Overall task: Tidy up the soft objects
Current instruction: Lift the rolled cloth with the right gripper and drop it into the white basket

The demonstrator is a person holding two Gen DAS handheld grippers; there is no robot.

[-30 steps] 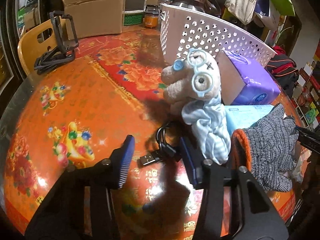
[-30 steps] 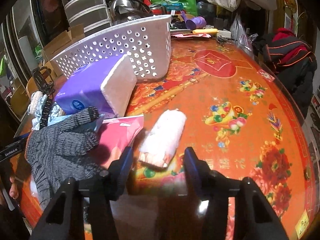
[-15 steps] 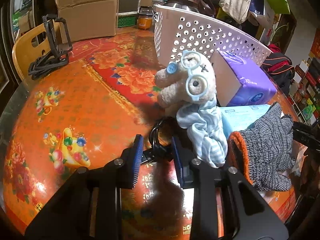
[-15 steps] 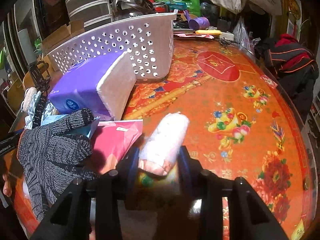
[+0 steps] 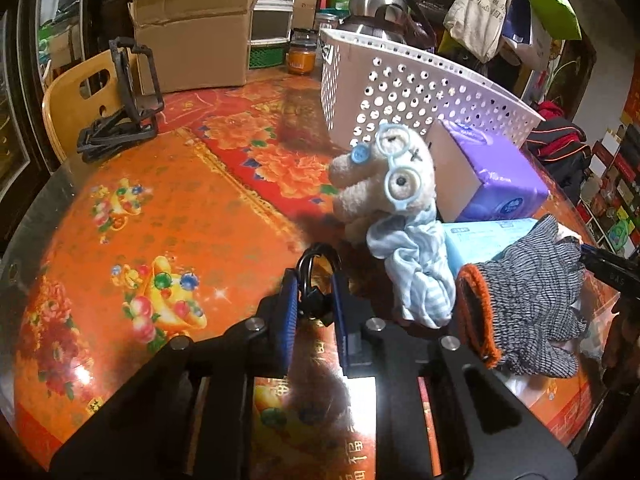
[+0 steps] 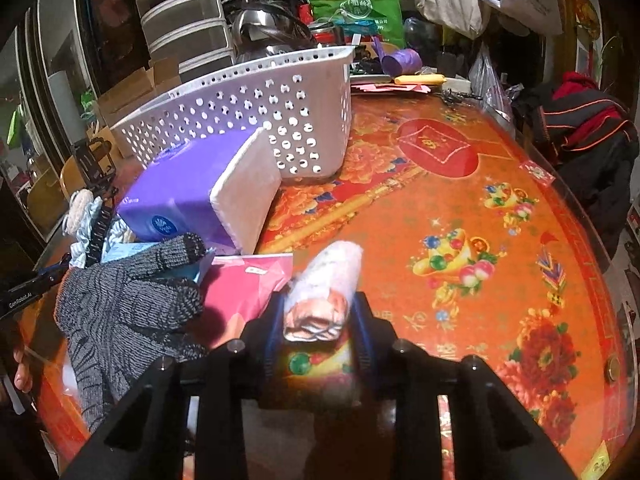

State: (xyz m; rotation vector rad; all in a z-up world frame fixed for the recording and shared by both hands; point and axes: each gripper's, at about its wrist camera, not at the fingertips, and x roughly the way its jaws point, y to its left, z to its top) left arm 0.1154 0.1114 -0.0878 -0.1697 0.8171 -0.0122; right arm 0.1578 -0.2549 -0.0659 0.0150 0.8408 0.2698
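Plush toy (image 5: 394,176), grey glove (image 5: 524,304) just R of L claw (image 5: 314,304), clenched on black cable (image 5: 316,276). R claw (image 6: 318,320) grips pale roll (image 6: 326,292); white basket (image 6: 248,116) ahead-left on desk (image 6: 460,208).

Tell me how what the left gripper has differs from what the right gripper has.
The left gripper is shut on a black cable, thin, dark and coiled in a loop; the right gripper is shut on a rolled white cloth, thick, pale and soft. The cable's loop stands up between the pads; the cloth roll sticks out forward along the fingers. Both are pinched just above the orange table.
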